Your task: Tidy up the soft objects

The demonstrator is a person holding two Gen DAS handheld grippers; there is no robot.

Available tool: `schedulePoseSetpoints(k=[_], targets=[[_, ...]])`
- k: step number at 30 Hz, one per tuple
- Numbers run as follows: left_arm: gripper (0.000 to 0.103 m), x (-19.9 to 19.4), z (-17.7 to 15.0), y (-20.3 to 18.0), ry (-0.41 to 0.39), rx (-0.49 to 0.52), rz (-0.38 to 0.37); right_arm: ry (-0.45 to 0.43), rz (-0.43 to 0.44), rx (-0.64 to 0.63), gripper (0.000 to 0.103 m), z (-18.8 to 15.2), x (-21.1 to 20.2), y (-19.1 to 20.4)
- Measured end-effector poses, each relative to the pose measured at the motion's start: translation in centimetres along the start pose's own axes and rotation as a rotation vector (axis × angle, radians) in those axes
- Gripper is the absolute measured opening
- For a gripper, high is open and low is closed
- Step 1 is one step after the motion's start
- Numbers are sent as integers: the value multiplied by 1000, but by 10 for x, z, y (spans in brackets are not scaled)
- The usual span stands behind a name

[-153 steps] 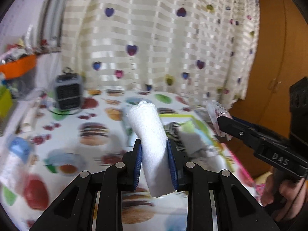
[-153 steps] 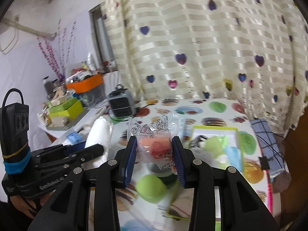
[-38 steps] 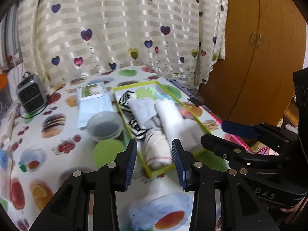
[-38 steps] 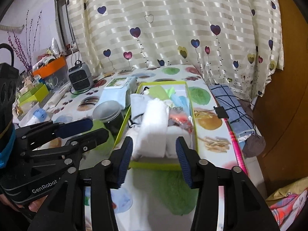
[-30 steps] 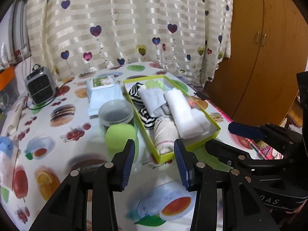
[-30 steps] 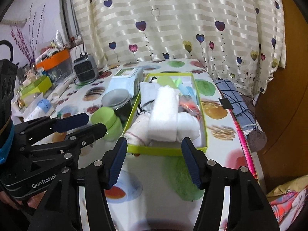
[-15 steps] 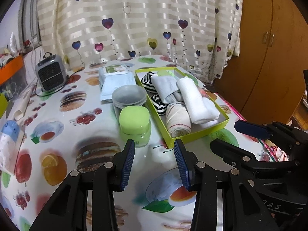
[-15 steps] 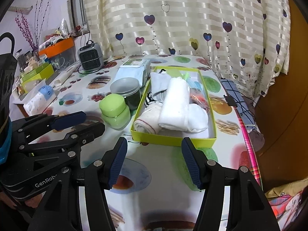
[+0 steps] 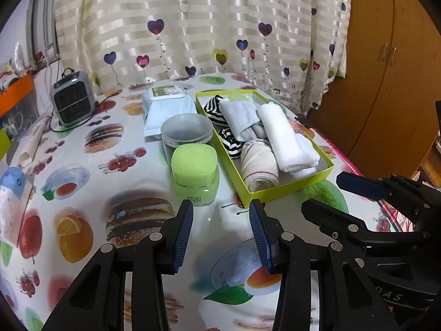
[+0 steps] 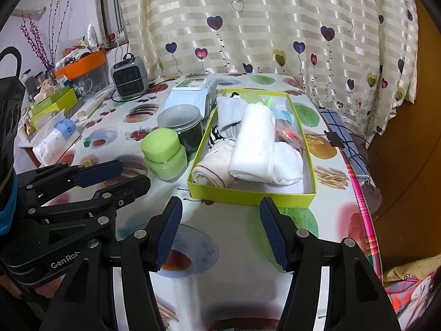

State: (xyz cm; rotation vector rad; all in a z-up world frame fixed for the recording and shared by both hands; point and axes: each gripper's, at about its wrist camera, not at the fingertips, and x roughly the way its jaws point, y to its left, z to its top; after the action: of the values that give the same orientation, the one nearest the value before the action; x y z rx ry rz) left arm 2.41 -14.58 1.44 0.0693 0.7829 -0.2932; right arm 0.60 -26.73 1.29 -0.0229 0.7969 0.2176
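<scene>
Rolled cloths fill the lime-green tray (image 10: 249,194), which sits on the fruit-and-burger print tablecloth (image 9: 82,193) toward the table's right side. A white rolled towel (image 10: 255,146) lies lengthwise along the middle of the tray, resting on the other pieces. At its left, by the near wall, lies a cream roll with a thin red stripe (image 10: 212,168); at its right a smaller white roll (image 10: 288,162). Farther back are a grey folded cloth (image 9: 239,115) and a black-and-white striped piece (image 9: 213,110), with a clear packet holding something red (image 10: 288,133) along the right wall.

Just left of the tray stands a green jar with a rounded square lid (image 9: 194,173), and right behind it a dark jar with a frosted grey lid (image 9: 186,131). A pale blue wipes pack (image 9: 165,107) lies beyond them, and a small grey fan heater (image 9: 72,99) stands at the far left before the heart-print curtain (image 9: 193,22).

Both tools hover over the near part of the table, short of the tray. The left gripper (image 9: 220,233) has its blue pads spread with only tablecloth between them. The right gripper (image 10: 220,231) is likewise spread and holds nothing.
</scene>
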Motion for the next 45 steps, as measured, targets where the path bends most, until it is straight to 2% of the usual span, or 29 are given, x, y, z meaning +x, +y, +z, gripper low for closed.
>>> schedulePoseSetpoints(k=[45], targets=[[41, 3, 0, 1, 9, -1, 0, 9, 1, 0, 59, -1, 4, 0]])
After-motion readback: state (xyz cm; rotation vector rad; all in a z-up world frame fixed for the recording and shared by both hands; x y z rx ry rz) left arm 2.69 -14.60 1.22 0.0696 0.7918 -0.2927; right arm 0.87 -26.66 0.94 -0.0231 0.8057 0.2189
